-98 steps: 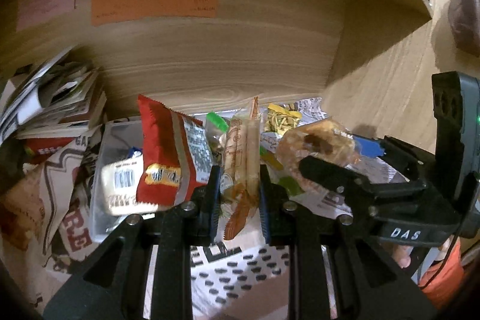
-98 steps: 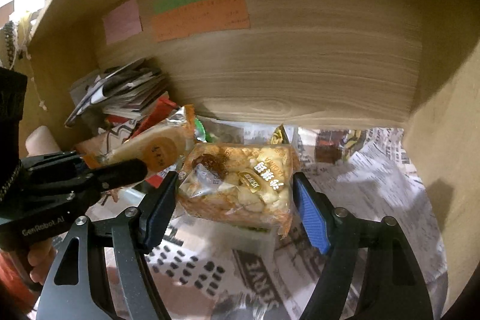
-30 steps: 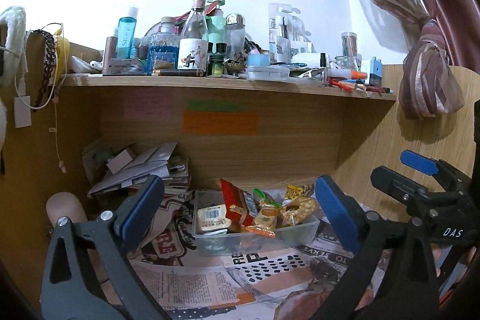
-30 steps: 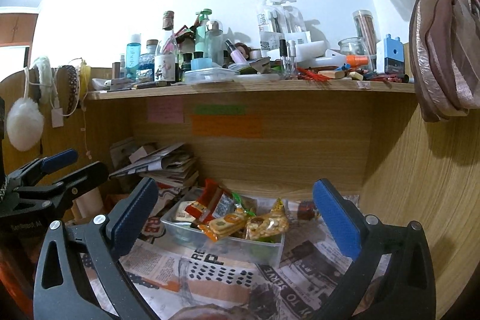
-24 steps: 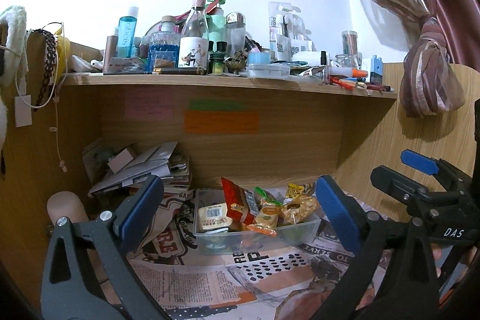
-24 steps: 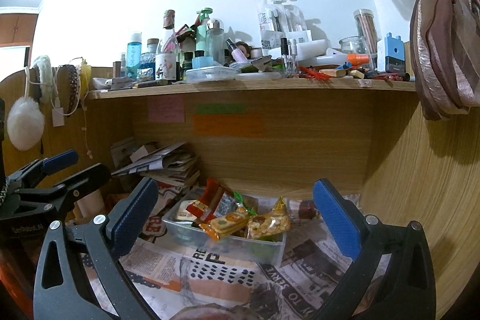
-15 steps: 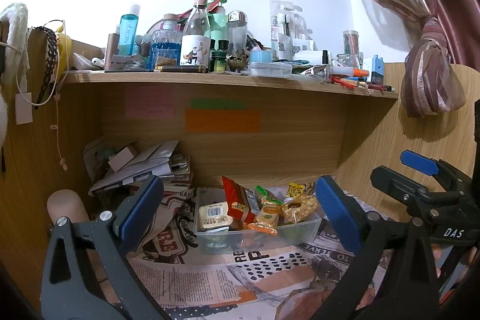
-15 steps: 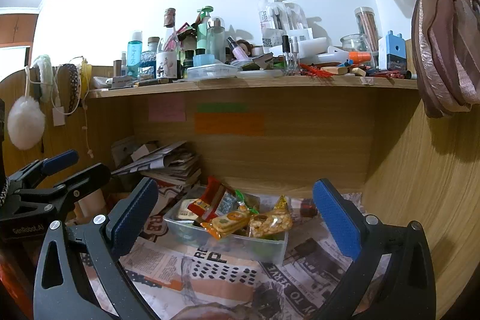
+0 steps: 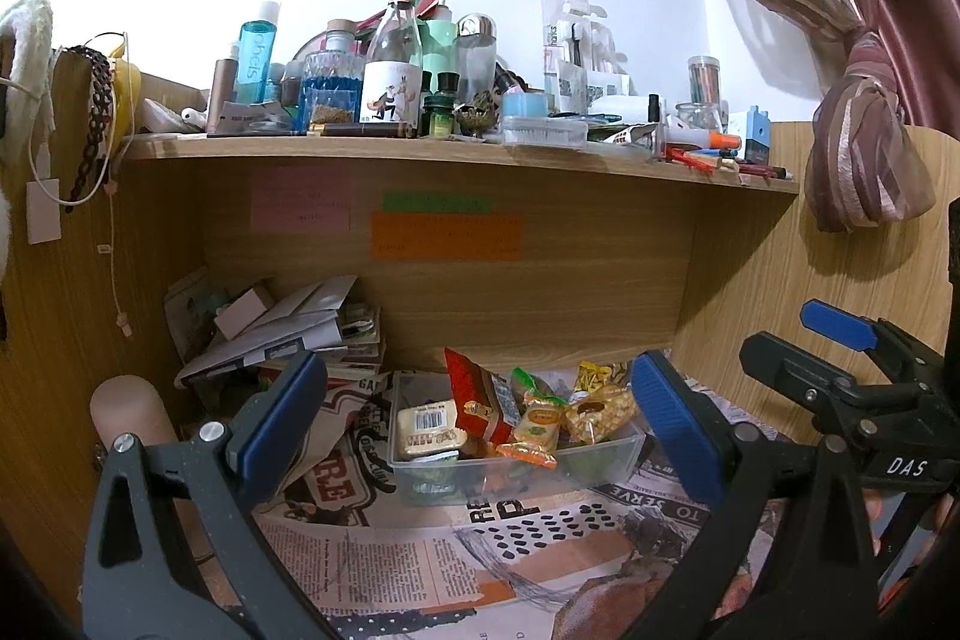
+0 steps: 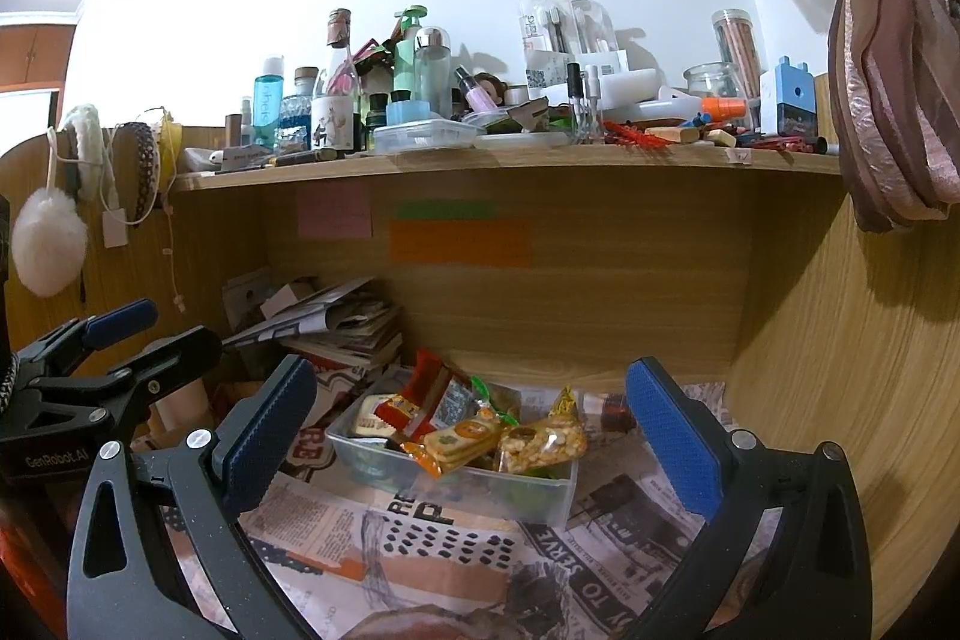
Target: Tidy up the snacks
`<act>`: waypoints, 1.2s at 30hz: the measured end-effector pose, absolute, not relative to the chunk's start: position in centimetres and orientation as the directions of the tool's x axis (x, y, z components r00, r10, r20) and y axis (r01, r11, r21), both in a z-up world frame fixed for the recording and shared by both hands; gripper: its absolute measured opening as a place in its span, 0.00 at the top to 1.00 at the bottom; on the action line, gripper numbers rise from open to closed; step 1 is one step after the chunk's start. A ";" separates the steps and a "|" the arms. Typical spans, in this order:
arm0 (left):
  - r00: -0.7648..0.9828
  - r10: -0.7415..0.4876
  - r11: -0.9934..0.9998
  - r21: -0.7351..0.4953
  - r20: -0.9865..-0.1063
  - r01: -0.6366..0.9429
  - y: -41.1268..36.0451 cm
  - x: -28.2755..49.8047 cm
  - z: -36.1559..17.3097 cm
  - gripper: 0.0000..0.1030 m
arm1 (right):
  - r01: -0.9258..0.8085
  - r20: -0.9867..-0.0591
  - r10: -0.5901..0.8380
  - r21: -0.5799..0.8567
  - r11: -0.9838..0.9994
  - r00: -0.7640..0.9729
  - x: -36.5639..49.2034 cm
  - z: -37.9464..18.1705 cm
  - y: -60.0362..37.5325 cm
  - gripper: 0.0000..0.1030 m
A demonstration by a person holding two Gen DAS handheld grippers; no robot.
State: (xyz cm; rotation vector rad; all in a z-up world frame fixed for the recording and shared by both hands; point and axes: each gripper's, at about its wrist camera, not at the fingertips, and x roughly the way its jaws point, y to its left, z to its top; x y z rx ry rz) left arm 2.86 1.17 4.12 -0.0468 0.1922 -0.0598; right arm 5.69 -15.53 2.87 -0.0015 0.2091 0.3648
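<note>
While both tools hang back from the desk nook, the left gripper (image 9: 480, 424) and the right gripper (image 10: 471, 421) are spread wide, blue pads holding and touching nothing. Between and beyond their fingers, the clear plastic bin (image 10: 543, 496) sits on newspaper (image 10: 420, 538), packed with upright snack packets (image 9: 516, 415).

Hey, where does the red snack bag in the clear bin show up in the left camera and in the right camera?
Left wrist view: the red snack bag stands upright near the middle of the clear bin, low centre of the picture.
Right wrist view: the red snack bag leans at the bin's back left, low and slightly left of centre.
Shared landmark: the orange paper note on the wooden back panel above the bin.
</note>
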 end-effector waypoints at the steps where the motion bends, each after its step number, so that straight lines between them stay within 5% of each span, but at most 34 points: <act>1: 0.980 -0.065 0.997 -0.053 -0.190 0.055 1.2 2.9 4.1 0.00 | -0.354 -0.203 0.354 0.036 0.935 0.913 5.7 2.9 -15.5 0.00; 36: 0.973 -0.095 0.995 -0.049 -0.210 0.087 0.8 3.8 3.8 0.00 | -0.351 -0.204 0.353 0.046 0.935 0.913 6.2 2.9 -15.7 0.00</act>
